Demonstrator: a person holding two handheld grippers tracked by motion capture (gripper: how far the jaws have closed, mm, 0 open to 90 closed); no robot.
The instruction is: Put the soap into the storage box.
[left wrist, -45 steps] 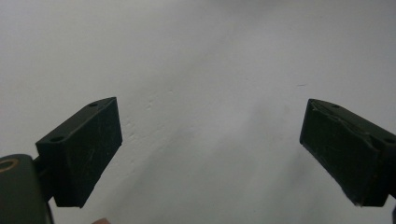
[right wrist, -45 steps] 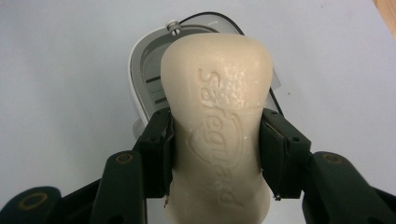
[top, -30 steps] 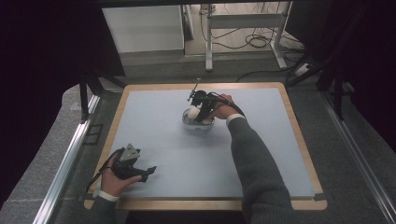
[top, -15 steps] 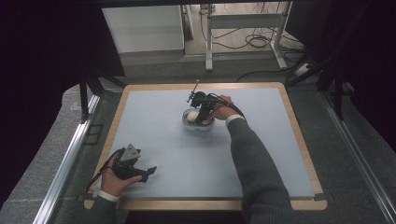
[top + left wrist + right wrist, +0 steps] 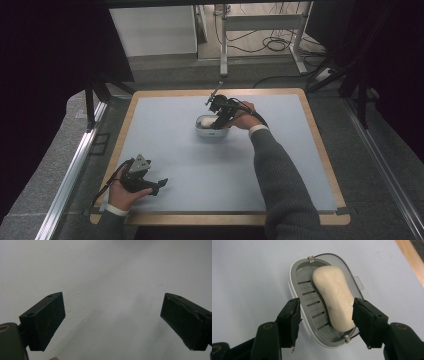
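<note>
A cream bar of soap (image 5: pixel 335 297) lies slantwise in a white oval soap dish (image 5: pixel 292 280) with a grey slatted insert. The dish (image 5: pixel 204 131) stands on the pale blue mat, a little beyond the middle. My right gripper (image 5: pixel 327 320) hovers just over the dish's near end. Its jaws have just been opening and stand apart on either side of the soap without pressing it. In the high view the right gripper (image 5: pixel 218 118) points down at the dish. My left gripper (image 5: pixel 159 185) rests low at the front left, open, with bare mat between its jaws (image 5: pixel 112 325).
The mat (image 5: pixel 300 165) lies on a wood-rimmed board (image 5: pixel 327 165). Metal rails (image 5: pixel 75 170) run along the left and right sides. Table legs and cables (image 5: pixel 270 45) sit on the floor past the far edge.
The right hand has risen slightly above the dish. The left hand has not moved.
</note>
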